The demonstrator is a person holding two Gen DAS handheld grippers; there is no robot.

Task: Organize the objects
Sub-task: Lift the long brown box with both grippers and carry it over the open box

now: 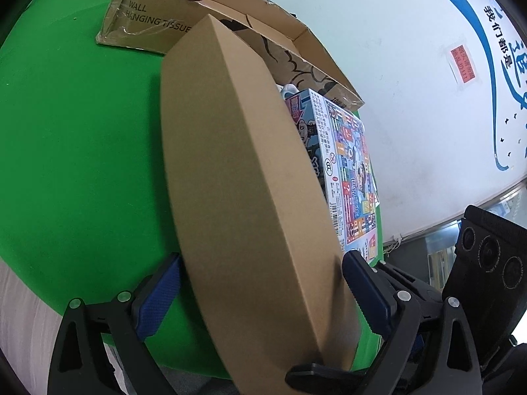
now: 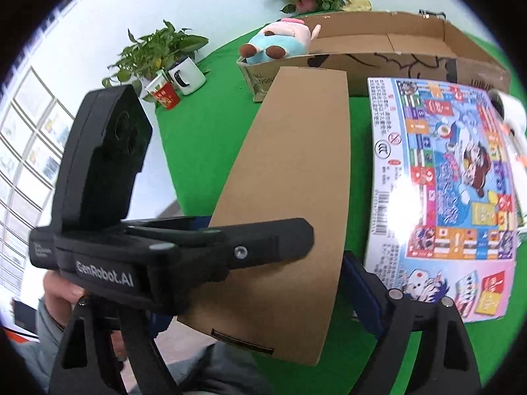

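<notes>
A long flat brown cardboard box (image 1: 247, 181) hangs tilted above the green table (image 1: 82, 148), its near end past the table's edge. My left gripper (image 1: 262, 263) is shut on it, with both blue pads (image 1: 158, 296) against its sides. From the right wrist, the left gripper (image 2: 257, 230) lies on its side across the brown box (image 2: 290, 164). My right gripper (image 2: 260, 283) is open around the box's near end. Its right pad (image 2: 362, 289) stands mostly apart from the box edge, and its left finger is hidden.
A colourful game box (image 2: 444, 181) lies flat on the table (image 2: 204, 115) to the right. Behind it stands an open cardboard carton (image 2: 395, 29). A plush toy (image 2: 280, 41) sits on a tissue box (image 2: 260, 79). Mugs (image 2: 187, 77) and plants (image 2: 158, 49) stand far left.
</notes>
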